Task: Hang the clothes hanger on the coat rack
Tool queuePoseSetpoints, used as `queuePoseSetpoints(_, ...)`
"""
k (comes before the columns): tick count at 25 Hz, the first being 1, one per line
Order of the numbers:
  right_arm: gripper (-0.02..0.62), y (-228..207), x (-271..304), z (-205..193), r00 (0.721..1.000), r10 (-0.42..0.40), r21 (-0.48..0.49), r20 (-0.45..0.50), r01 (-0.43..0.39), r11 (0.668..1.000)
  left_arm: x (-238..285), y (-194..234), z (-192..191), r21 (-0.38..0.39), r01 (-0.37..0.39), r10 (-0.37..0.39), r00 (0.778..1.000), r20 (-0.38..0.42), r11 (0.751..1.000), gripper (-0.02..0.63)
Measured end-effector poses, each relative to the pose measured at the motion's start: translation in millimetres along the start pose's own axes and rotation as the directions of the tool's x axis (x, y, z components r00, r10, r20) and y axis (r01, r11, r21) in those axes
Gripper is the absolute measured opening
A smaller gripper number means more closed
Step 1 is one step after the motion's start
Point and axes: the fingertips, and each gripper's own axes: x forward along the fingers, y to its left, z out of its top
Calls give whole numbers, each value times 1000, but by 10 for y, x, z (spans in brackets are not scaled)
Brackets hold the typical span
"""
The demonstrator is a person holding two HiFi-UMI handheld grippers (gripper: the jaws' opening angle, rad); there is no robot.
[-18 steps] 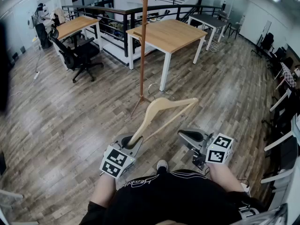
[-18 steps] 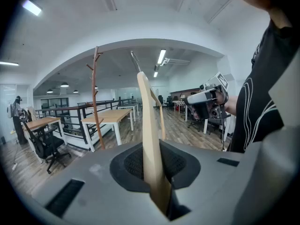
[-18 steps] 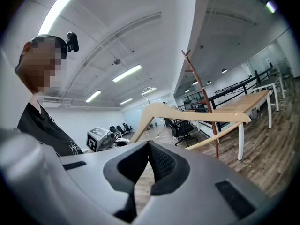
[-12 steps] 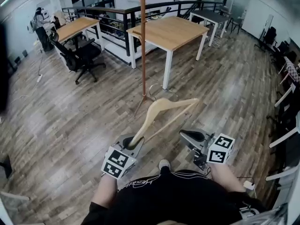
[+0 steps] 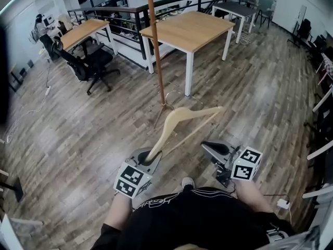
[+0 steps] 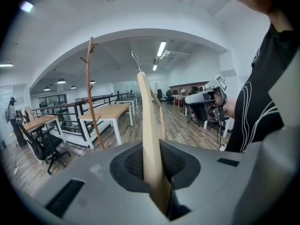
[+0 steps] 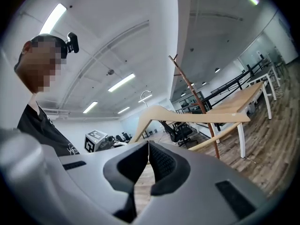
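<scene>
An open office with a wood-plank floor [image 5: 73,129] fills the head view. At lower centre, the jaws of the left gripper [image 5: 148,159] clamp one end of the wooden hanger [image 5: 179,120], which slants up toward the frame's middle. To its right, the right gripper [image 5: 214,150] has its jaws pressed together, empty. The coat rack [image 5: 156,51] stands beyond at top centre, beside a pale tabletop [image 5: 195,27].

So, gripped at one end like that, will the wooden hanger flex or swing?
Probably stiff: the wooden hanger juts straight from the left tongs without sagging. Likely light, as one end grip carries it. It might pivot, clamped only at its tip.
</scene>
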Motion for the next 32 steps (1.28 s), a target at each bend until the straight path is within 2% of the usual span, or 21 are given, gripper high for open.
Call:
queuePoseSetpoints(5, 40, -336, 82, 59, 1000, 10, 36, 11, -10, 999, 309, 181, 73, -28, 12, -13, 1000, -24, 1000, 35)
queuePoseSetpoints(13, 40, -1142, 83, 341, 999, -3, 93, 46, -1, 996, 1031, 515, 397, -17, 36, -37, 996, -80, 999, 34)
queuePoseSetpoints(19, 40, -1584, 75, 649, 998, 7, 70, 63, -11, 997, 1467, 702, 784, 13, 24, -23, 997, -80, 1000, 34)
queuePoseSetpoints(24, 40, -1764, 78, 894, 996, 27, 29, 86, -30, 999, 1578, 834, 1009, 47, -16, 18, 998, -53, 999, 34)
queuePoseSetpoints(32, 40, -1867, 313, 1010, 997, 47, -10, 63, -47, 999, 1550, 1176, 1077, 20, -60, 60, 998, -16, 998, 34)
